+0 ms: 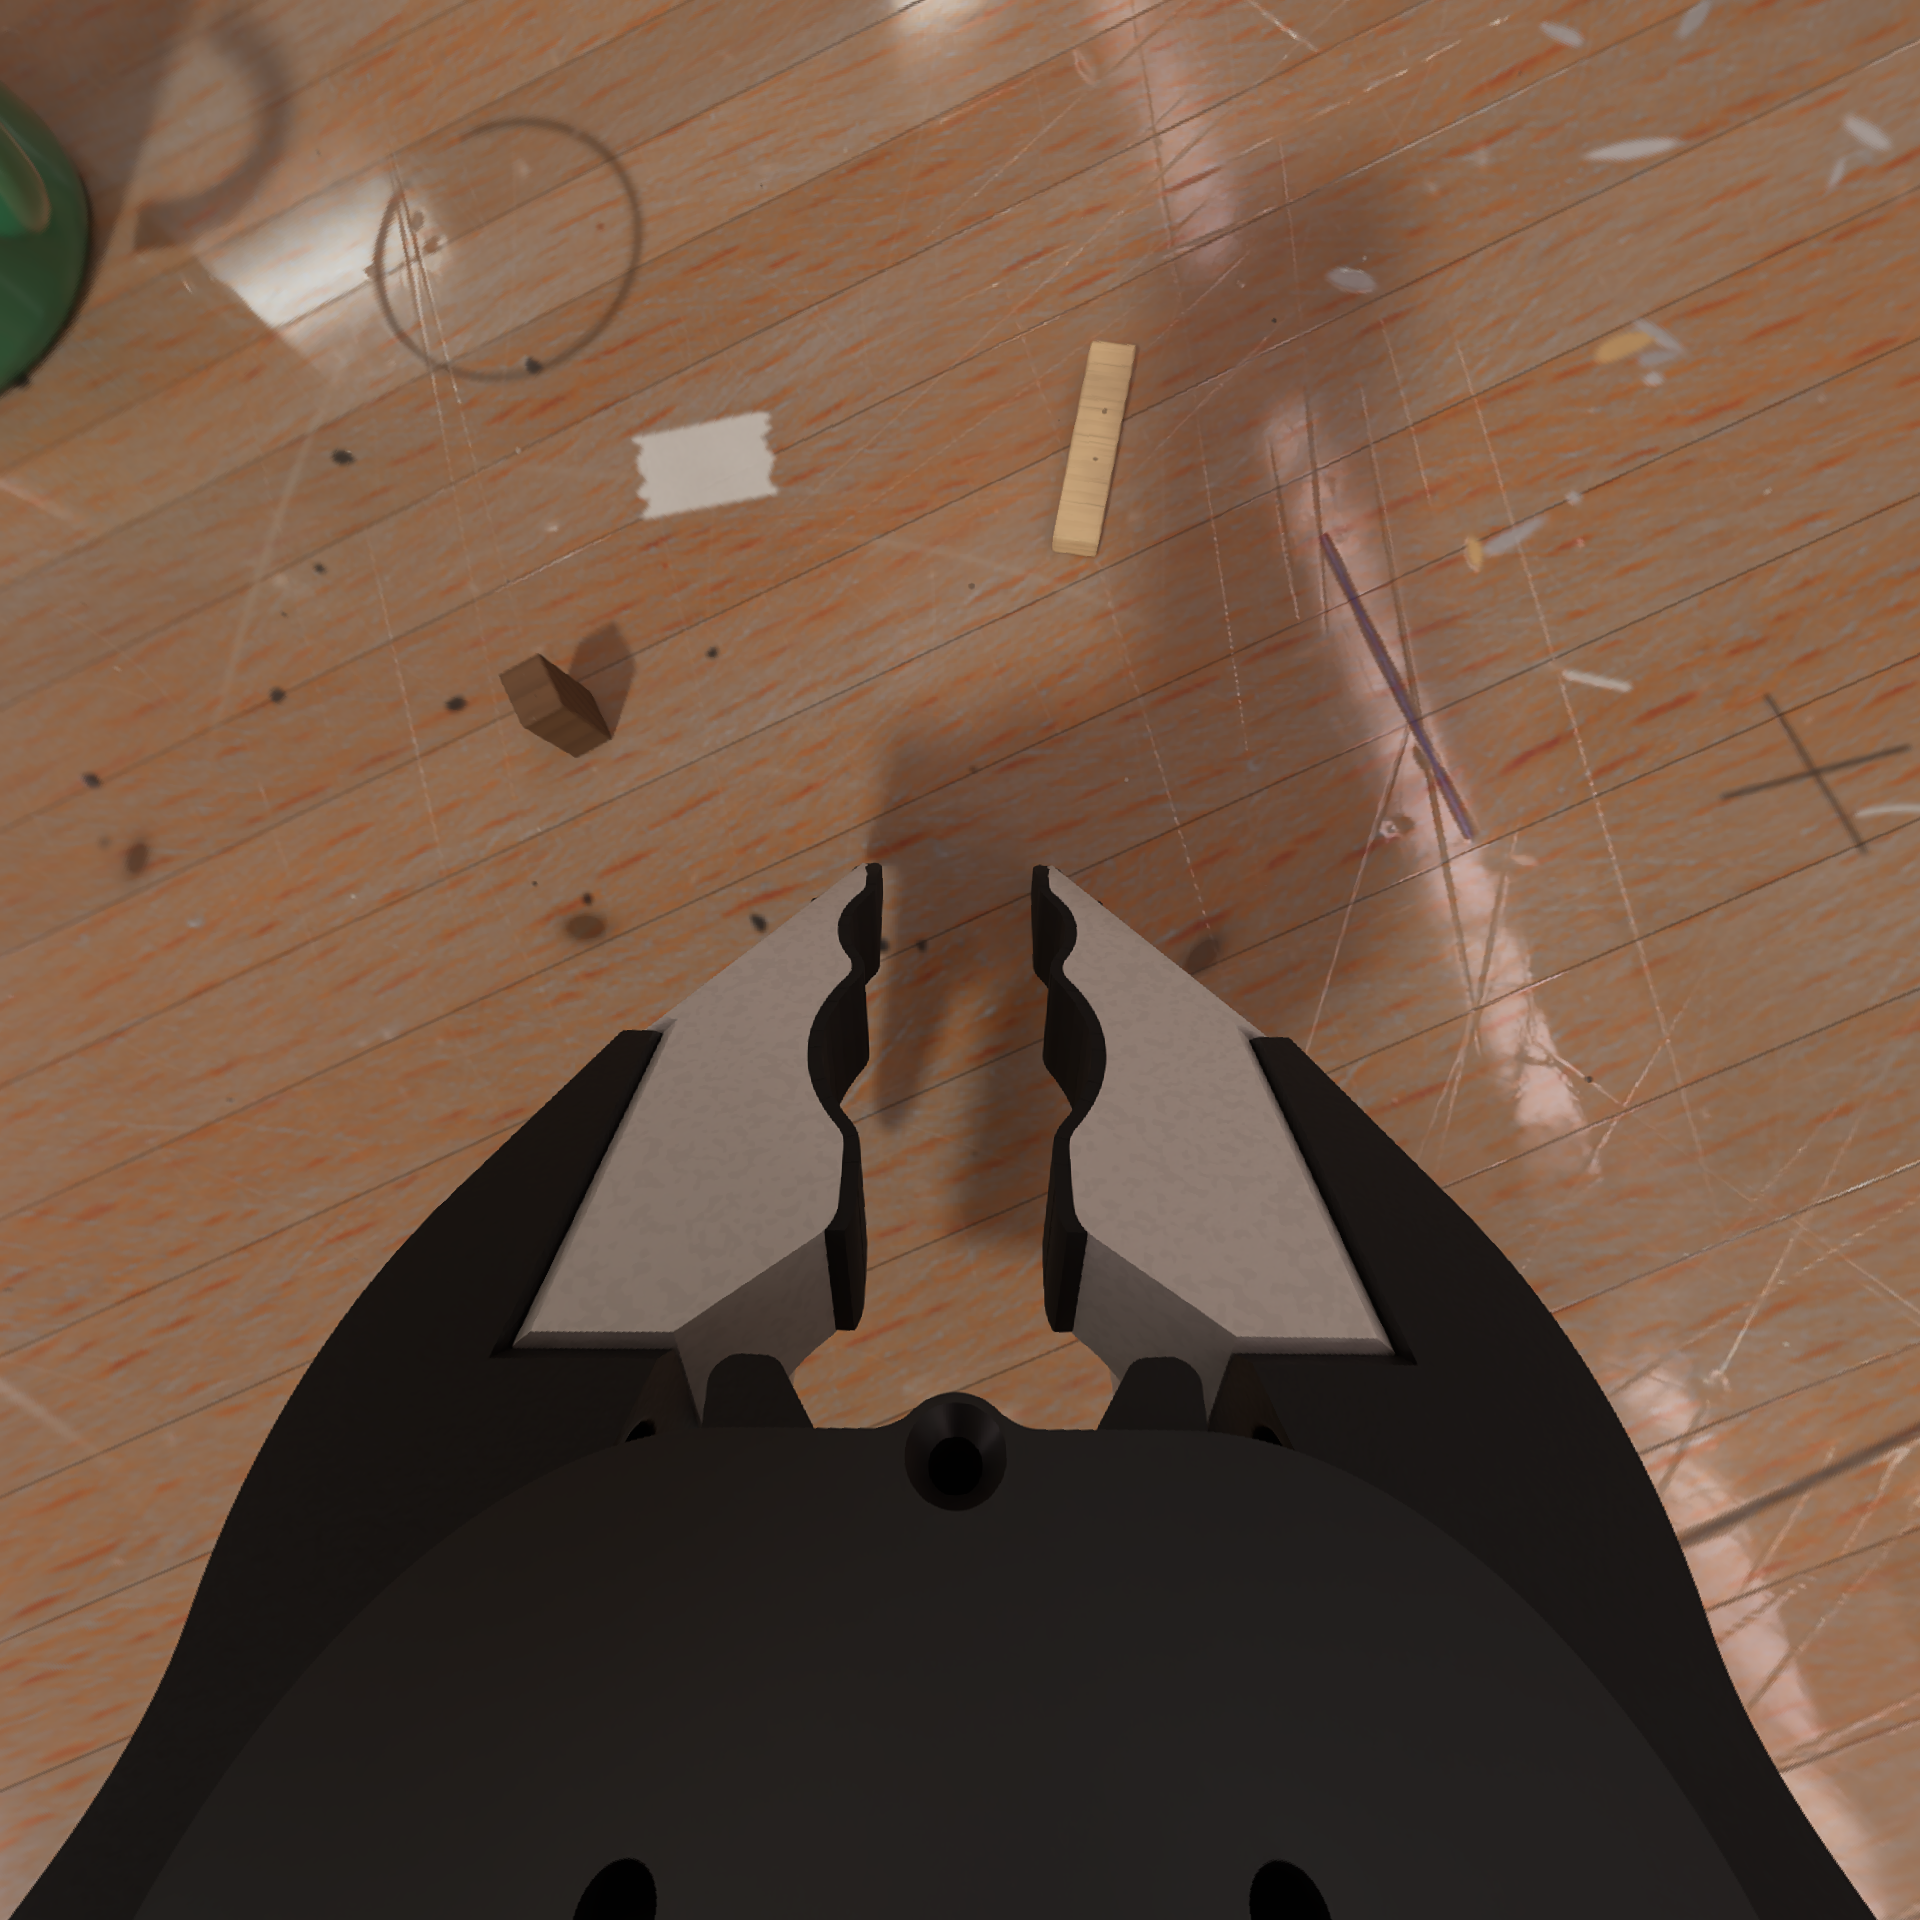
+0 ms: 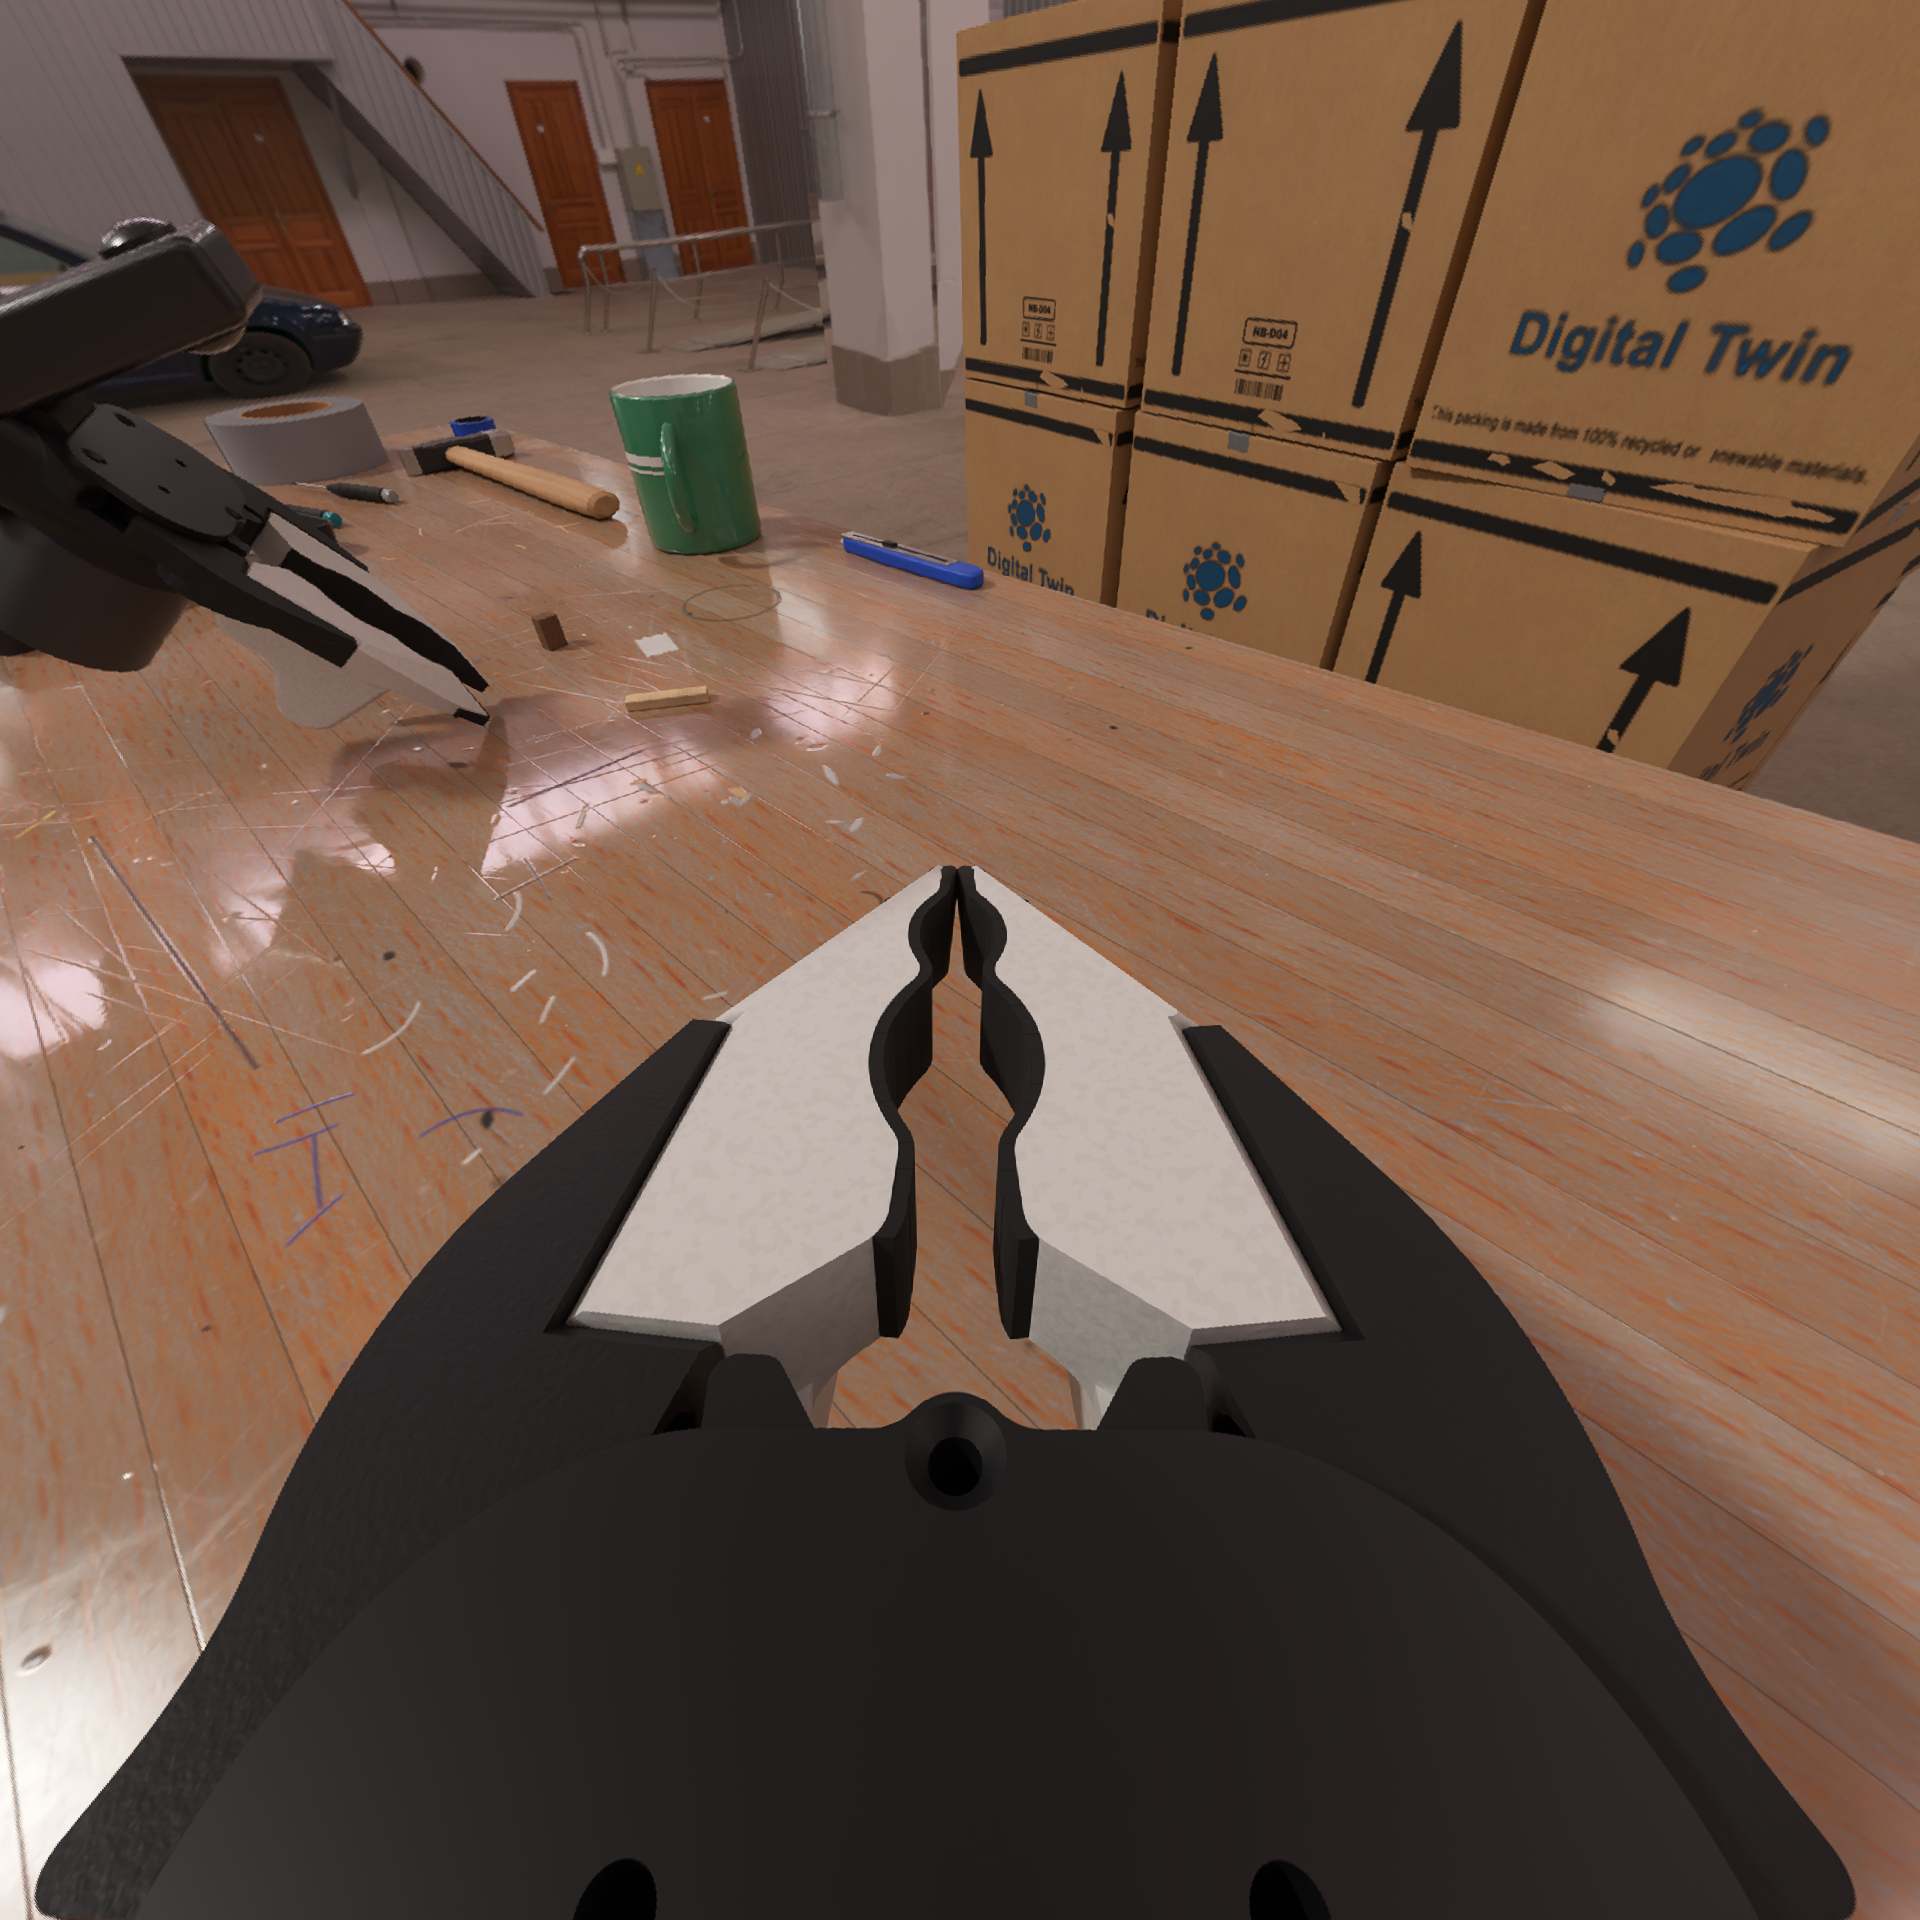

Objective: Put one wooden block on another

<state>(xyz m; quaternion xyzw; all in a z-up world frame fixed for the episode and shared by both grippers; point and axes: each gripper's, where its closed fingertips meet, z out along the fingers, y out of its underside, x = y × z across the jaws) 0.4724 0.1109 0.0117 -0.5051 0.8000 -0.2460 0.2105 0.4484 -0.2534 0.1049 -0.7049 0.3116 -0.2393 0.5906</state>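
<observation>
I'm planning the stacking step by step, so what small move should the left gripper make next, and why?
Probably ease the left gripper forward and leftward toward the small dark block. It is open and holds nothing, both blocks lie apart on the table, and the dark cube looks easier to lift onto the flat pale block.

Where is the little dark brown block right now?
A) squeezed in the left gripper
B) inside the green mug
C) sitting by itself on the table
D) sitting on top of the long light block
C: the dark brown block rests alone on the table, apart from the light block, and the left gripper is open and empty.
</observation>
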